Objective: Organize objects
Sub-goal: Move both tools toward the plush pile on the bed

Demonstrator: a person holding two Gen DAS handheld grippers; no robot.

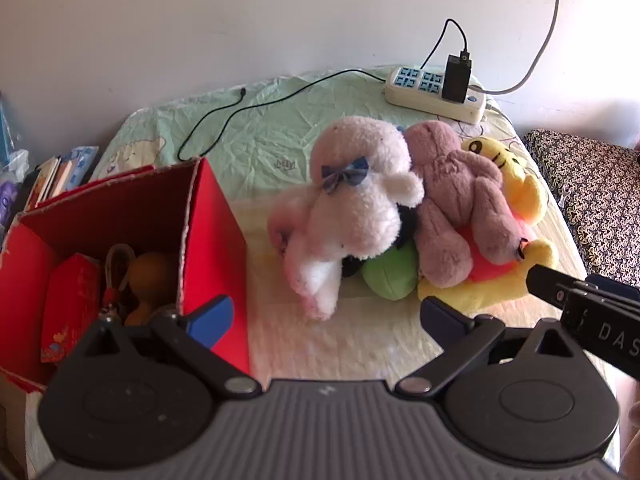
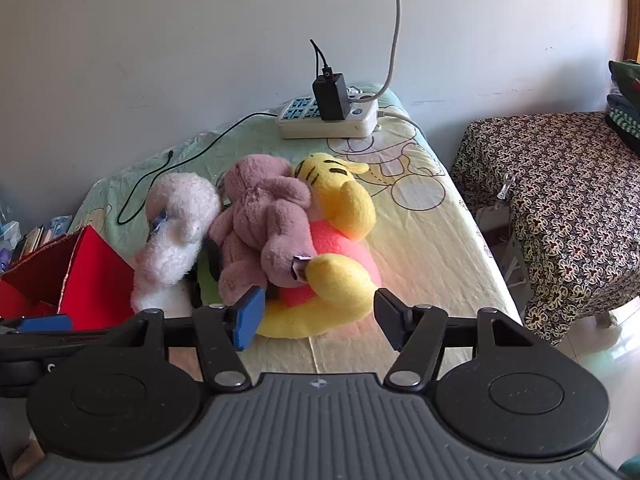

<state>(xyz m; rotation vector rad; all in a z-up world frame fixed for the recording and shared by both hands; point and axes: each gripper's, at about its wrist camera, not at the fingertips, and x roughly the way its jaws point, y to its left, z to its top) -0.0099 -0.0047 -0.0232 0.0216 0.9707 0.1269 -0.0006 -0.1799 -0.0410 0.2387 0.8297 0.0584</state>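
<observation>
The right gripper (image 2: 316, 314), part open and empty, frames the yellow toy (image 2: 340, 280) just ahead; the left gripper (image 1: 326, 314), wide and empty, waits beside the red box (image 1: 208, 216), likely the toys' destination.

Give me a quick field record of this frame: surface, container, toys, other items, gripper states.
surface: table under a pale cartoon-print cloth
container: red box, open top, left of the toys, already holding small items
toys: white plush dog, mauve plush bear and yellow plush bear in one pile; a green plush partly under them
other: power strip with black charger at the far edge
left gripper: open, nothing between the fingers
right gripper: open, fingers either side of the yellow plush's lower edge, not pressing
</observation>
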